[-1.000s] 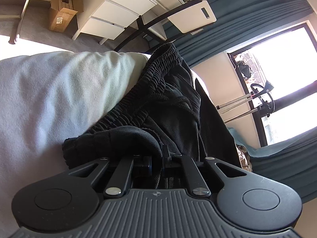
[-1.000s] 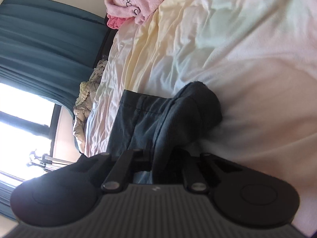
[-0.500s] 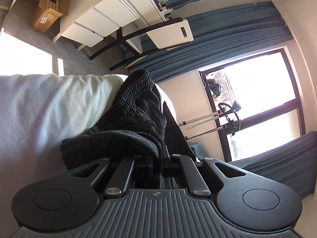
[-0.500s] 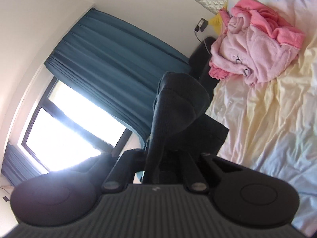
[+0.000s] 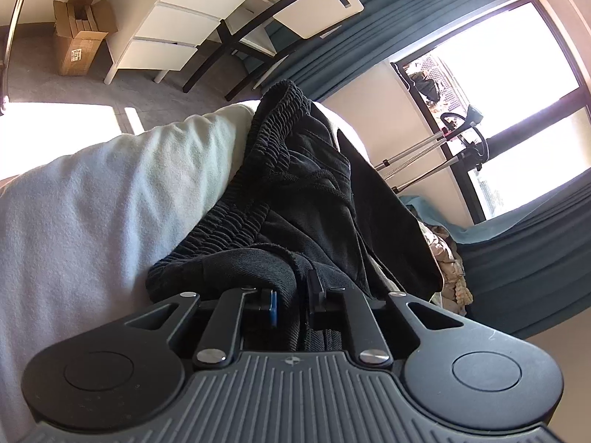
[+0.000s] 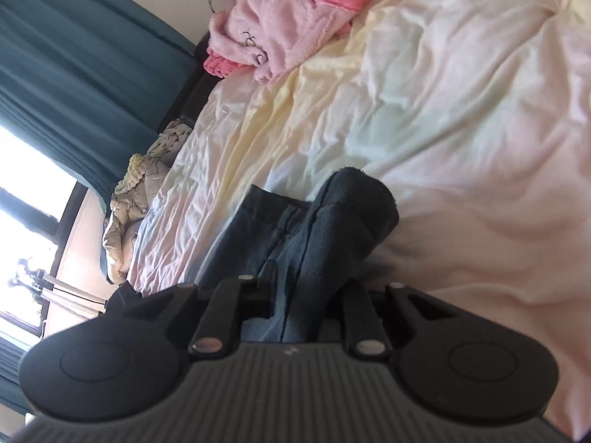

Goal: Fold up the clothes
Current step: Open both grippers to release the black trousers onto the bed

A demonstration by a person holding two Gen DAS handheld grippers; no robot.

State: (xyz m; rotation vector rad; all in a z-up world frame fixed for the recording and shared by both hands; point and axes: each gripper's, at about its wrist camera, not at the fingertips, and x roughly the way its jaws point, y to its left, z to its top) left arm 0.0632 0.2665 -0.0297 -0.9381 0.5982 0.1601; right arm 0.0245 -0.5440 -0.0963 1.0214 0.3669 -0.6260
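**Both grippers easing off the dark trousers on the bed**

In the left wrist view, the left gripper [image 5: 291, 295] sits at lower centre, its jaws opening with a fold of the black trousers [image 5: 295, 184] between them. The trousers run from there toward upper centre, elastic waistband along the pale bed [image 5: 92, 203] cover. In the right wrist view, the right gripper [image 6: 306, 288] is also opening, a ribbed cuff of the trousers [image 6: 332, 229] between its jaws. A pink robe [image 6: 284, 26] lies at the top.
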